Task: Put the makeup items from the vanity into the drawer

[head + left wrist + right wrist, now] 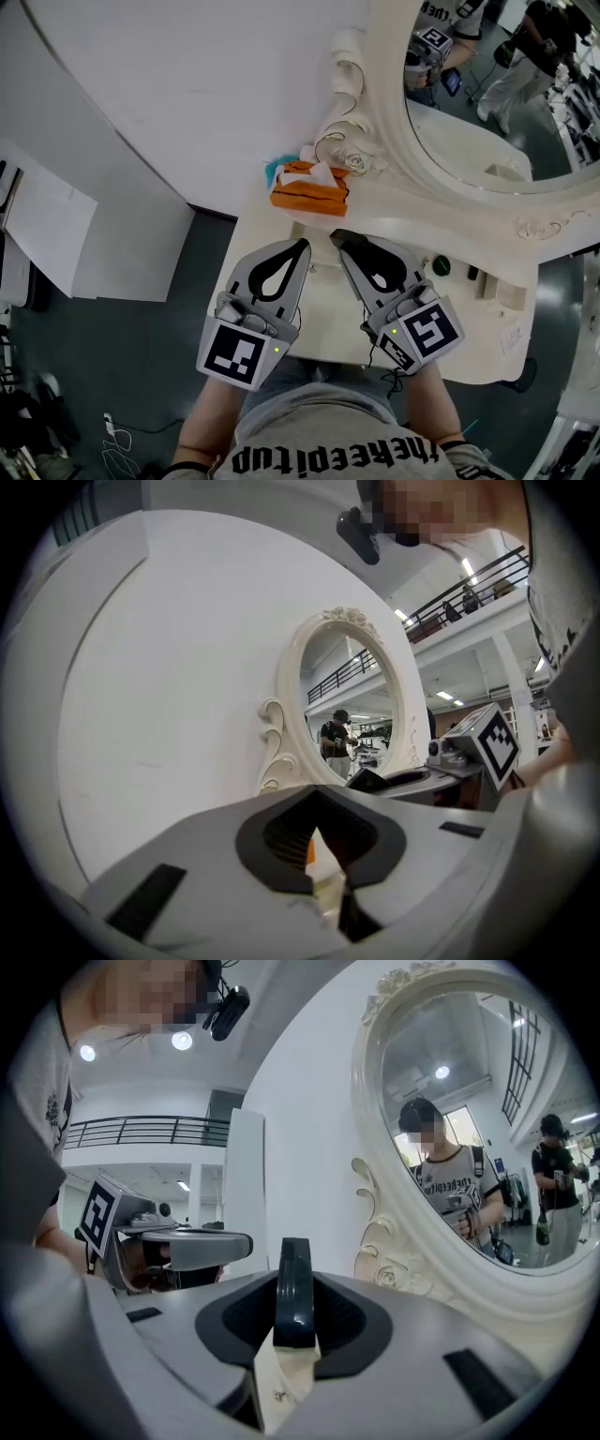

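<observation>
White vanity [398, 225] with an ornate oval mirror [487, 103] stands against a pale wall, over a dark floor. Both grippers are held side by side above the vanity's front edge, marker cubes toward the person. Their tips point at the mirror and angle slightly toward each other without touching.

The left gripper [301, 246] has its jaws drawn together to a thin slit, with nothing between them. The right gripper [345, 240] is clenched on a dark flat case [294, 1283], which stands on edge between its pads and pokes out past the tips.

An orange pouch [307, 187] lies at the vanity's back left corner, touching the scrollwork of the mirror frame. A small dark green round item [441, 266] sits toward the right end, near the mirror's base, with a smaller dark piece [472, 274] just beside it.
</observation>
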The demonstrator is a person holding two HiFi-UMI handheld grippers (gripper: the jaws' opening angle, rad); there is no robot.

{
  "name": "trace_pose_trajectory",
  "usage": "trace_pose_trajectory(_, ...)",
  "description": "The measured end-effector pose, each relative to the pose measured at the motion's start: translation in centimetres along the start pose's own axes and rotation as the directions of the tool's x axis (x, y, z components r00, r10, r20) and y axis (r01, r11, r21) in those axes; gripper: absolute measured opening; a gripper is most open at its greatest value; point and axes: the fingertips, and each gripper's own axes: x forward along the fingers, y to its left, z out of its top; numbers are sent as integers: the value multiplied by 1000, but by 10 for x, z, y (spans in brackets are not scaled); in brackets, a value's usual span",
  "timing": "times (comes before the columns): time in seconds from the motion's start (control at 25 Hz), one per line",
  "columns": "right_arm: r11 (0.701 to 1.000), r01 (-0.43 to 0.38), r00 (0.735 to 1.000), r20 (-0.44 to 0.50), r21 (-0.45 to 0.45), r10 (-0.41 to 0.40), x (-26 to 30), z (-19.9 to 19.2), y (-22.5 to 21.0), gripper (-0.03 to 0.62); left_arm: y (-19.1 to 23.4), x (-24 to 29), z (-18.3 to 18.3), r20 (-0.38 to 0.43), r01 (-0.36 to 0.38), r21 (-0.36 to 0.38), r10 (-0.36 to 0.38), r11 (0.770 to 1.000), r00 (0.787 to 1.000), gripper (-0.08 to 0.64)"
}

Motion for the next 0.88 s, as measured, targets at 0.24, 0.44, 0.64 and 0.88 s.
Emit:
trace_pose_trajectory(0.24, 1000, 8, 999, -48, 4, -8, 19, -16, -6, 118, 16, 6, -8, -17, 3, -17, -3, 1000, 1000, 34)
trace_pose_trajectory(0.44, 1000, 7, 995, -98, -2, -7, 34, -34, -9, 120, 26, 9, -13, -25, 8, -35, -9, 999, 1000, 34)
trace_pose_trajectory(0.64, 1000, 13, 988, -152, 5, -12, 45, -55, -13, 120, 36, 11, -21, -35, 12, -56, -14, 998, 999, 34)
trace_pose_trajectory(0.88, 1000, 18, 976, -217, 8, -16, 54, -78, -15, 120, 45, 13, -30, -52, 18, -77, -22, 997, 998, 34)
